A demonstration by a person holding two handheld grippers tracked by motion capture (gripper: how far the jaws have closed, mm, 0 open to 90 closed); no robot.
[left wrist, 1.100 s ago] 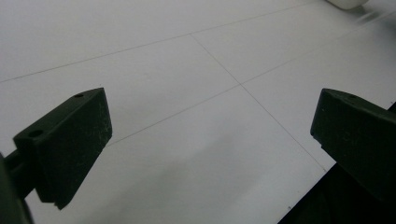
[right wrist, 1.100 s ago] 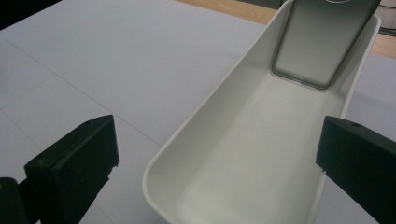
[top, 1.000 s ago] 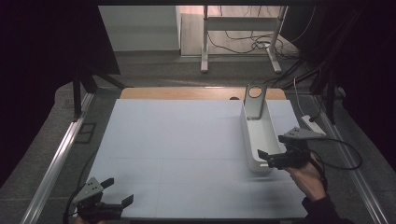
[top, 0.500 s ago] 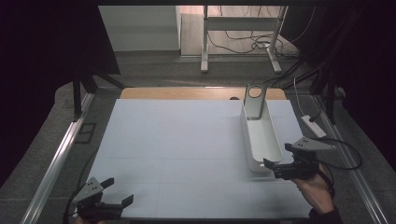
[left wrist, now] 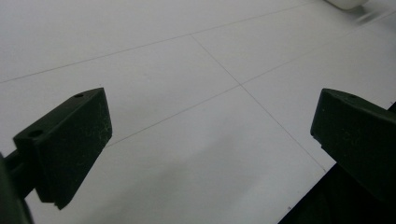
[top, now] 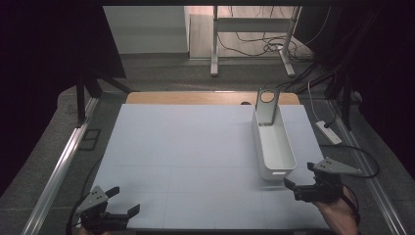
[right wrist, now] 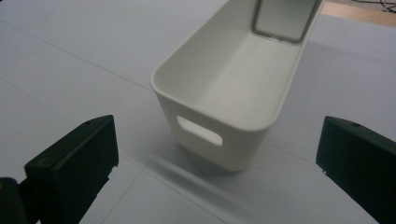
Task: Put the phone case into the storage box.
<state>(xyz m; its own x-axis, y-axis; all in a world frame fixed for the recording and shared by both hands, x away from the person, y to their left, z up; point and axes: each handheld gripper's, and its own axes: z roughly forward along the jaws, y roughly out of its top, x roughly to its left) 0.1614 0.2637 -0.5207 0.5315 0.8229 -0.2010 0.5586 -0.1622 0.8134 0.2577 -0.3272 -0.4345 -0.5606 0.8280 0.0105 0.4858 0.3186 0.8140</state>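
A long white bin (top: 274, 147) lies lengthwise on the right side of the white table top (top: 186, 147), empty, with a handle slot in its near end (right wrist: 200, 131). A grey plate with a round hole (top: 267, 105) leans up at its far end. My right gripper (top: 299, 176) is open just off the bin's near end, with nothing between its jaws; in the right gripper view (right wrist: 215, 144) the bin (right wrist: 233, 88) sits ahead between them. My left gripper (top: 124, 199) is open at the table's near left corner, over bare table (left wrist: 187, 93).
A wooden strip (top: 205, 98) borders the table's far edge. A white power strip (top: 328, 132) and cables lie on the floor to the right. Metal rails (top: 58, 166) run along both sides. A desk frame (top: 249, 39) stands behind.
My right gripper has drawn back from the bin's near end toward the table's near edge, staying open. The bin and the left gripper have not moved.
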